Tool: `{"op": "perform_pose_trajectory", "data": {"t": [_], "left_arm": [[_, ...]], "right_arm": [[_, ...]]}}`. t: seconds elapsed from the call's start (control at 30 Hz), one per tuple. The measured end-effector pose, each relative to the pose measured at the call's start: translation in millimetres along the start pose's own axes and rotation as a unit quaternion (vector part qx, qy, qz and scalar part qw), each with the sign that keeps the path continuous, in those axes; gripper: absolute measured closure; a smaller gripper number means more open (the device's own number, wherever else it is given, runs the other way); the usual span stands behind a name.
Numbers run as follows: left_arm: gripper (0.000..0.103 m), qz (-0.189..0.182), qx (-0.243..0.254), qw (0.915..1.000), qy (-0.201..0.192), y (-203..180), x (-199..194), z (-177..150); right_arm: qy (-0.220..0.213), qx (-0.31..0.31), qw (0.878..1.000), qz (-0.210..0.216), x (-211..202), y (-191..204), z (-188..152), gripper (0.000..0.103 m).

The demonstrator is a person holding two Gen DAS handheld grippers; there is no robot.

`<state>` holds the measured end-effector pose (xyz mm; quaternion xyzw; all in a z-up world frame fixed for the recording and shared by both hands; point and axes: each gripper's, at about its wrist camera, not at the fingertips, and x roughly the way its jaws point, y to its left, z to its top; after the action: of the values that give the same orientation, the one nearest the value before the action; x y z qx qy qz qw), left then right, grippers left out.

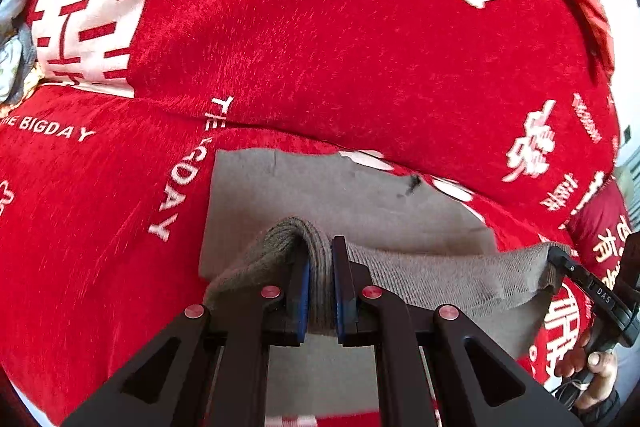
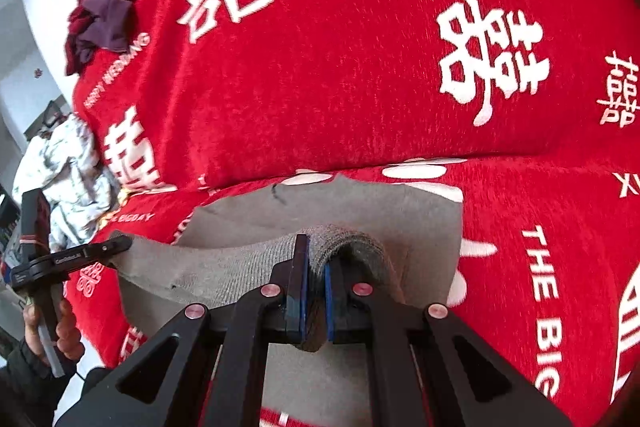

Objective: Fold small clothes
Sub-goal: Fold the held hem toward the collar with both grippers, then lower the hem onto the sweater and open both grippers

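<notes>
A small grey knitted garment point(image 1: 440, 283) hangs stretched between both grippers above a red sofa. My left gripper point(image 1: 320, 259) is shut on one bunched ribbed corner of it. In the right wrist view my right gripper point(image 2: 316, 259) is shut on the other corner of the garment point(image 2: 224, 279). The lifted edge runs taut between them, and the rest of the cloth point(image 1: 320, 187) lies flat on the seat. The right gripper point(image 1: 560, 259) shows at the right edge of the left wrist view; the left gripper point(image 2: 124, 245) shows at the left of the right wrist view.
The sofa's red cover point(image 1: 320, 39) has white lettering over seat and backrest. A dark purple and maroon clothes pile point(image 2: 100, 23) sits on top of the backrest. Crumpled white and grey cloth point(image 2: 68, 167) lies at the sofa's end. A person's hands point(image 1: 596, 375) hold the gripper handles.
</notes>
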<state>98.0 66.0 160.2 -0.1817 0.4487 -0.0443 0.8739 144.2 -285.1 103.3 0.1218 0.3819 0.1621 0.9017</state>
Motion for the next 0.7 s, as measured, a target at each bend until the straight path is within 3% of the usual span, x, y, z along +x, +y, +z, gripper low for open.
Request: {"op": "perform_pose_trajectory", "data": {"t": [0.4, 0.5, 0.63, 0.67, 0.7], "left_arm": [[0.092, 0.058, -0.007, 0.997, 0.05, 17.3, 115.5, 44.1], [0.092, 0.055, -0.011, 0.997, 0.054, 27.5, 116.6, 45.1], [0.089, 0.035, -0.052, 0.997, 0.046, 55.9, 99.1, 44.0], [0.064, 0.037, -0.055, 0.9968, 0.044, 59.9, 96.2, 43.7], [0.019, 0.05, -0.059, 0.9961, 0.044, 65.1, 91.4, 42.0]], "right_arm": [[0.06, 0.065, 0.995, -0.038, 121.1, -44.7, 28.7, 0.096], [0.081, 0.08, 0.992, -0.047, 140.0, -54.6, 24.5, 0.096], [0.087, 0.095, 0.991, -0.042, 148.7, -66.1, 20.2, 0.096], [0.087, 0.101, 0.99, -0.04, 150.5, -68.3, 20.1, 0.096], [0.091, 0.11, 0.989, -0.038, 153.6, -71.7, 19.9, 0.096]]}}
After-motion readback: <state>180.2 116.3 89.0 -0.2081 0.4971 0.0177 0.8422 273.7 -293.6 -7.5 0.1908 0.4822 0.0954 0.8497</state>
